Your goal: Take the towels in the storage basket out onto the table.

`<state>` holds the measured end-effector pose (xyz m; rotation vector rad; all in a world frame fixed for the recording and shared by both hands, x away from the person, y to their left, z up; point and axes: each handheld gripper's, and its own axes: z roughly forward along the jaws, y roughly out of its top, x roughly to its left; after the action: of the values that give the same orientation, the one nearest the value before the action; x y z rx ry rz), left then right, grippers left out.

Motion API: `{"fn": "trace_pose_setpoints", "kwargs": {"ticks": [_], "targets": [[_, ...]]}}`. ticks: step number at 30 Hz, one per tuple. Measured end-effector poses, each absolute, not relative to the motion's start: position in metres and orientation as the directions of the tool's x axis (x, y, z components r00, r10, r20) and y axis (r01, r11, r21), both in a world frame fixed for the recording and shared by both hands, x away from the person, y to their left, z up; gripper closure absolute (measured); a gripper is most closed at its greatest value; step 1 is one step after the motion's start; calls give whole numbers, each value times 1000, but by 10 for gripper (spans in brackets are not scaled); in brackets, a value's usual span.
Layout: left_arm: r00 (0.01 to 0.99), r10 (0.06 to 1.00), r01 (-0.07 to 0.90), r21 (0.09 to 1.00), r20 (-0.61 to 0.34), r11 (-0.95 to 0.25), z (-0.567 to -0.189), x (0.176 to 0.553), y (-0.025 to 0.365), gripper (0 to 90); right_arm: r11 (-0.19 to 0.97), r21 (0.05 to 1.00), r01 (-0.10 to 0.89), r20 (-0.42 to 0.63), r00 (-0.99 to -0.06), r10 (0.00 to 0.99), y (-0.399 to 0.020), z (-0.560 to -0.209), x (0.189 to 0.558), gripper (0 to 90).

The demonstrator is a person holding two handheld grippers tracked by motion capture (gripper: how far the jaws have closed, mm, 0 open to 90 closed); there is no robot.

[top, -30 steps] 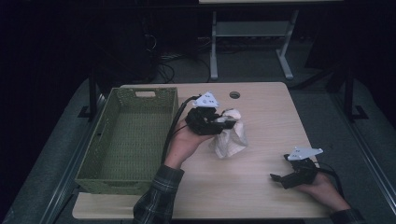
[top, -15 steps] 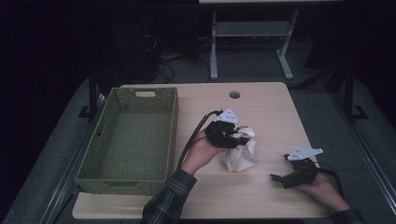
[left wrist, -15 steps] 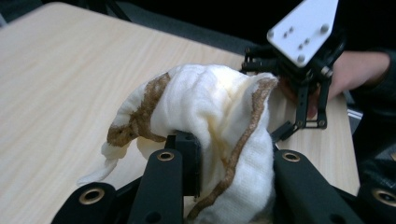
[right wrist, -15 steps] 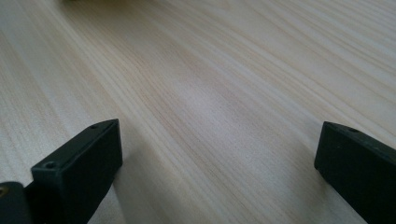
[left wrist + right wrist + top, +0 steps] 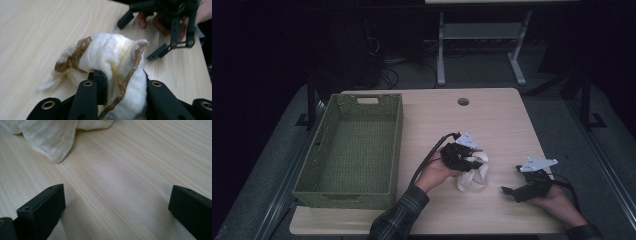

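Mid-table, the left gripper (image 5: 120, 100) pinches the white cloth (image 5: 110, 57); I'd set it flat before letting go. The right gripper (image 5: 117, 205) rests spread wide, empty.

We cannot see the cloth's (image 5: 110, 62) lower folds behind the left gripper (image 5: 120, 95); its far part runs off the right gripper view.

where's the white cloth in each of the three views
High view: the white cloth lies right of centre on the table, under the left gripper.
Left gripper view: the cloth is bunched in the middle, between the jaws, brown trim showing.
Right gripper view: its edge hangs in at the top left.
Shared landmark: the pale wooden table, also seen at and.
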<state>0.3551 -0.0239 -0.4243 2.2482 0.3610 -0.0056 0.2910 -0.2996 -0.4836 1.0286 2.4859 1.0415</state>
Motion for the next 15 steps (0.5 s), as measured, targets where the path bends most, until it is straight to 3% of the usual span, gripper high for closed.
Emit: {"fn": "trace_pose_setpoints", "kwargs": {"ticks": [11,13,15], "targets": [[964,236,256,696,-127,-671,-454,352,-36,699,493,702,514,35,-717,696,-300,-484,291,5],[963,232,261,693,-138,-672,-453,352,-36,658,493,702,514,35,-717,696,-300,-484,291,5],[961,231,268,695,-149,-667,-452,351,-36,558,493,702,514,35,-717,696,-300,-484,291,5]]}}
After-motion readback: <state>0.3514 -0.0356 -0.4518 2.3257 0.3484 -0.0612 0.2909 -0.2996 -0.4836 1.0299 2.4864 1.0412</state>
